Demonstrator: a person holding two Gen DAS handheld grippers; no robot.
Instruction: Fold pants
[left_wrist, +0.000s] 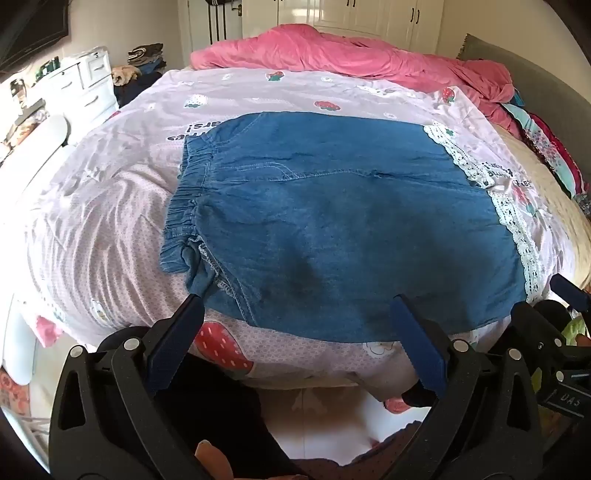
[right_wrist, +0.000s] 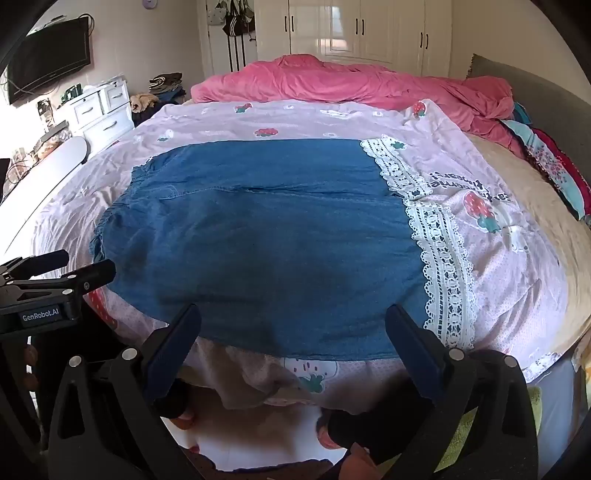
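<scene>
Denim pants (left_wrist: 332, 221) lie flat ahead of both claws on the strawberry-print sheet (left_wrist: 110, 206), waistband toward my left, lace hems (right_wrist: 439, 243) to my right; spread out ready for a fold, I judge. Left claw (left_wrist: 295, 299) spread, empty at the near edge. Right claw (right_wrist: 293, 312) likewise spread. Pink duvet (right_wrist: 332, 79) bunched beyond; nothing blocks the fold.

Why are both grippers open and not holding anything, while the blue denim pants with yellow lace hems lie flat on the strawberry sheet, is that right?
Nearly. The lace hems are white, not yellow, as the right wrist view shows plainly. The rest holds: the left gripper and right gripper are both open and empty, and the blue denim pants lie flat on the strawberry sheet.
</scene>
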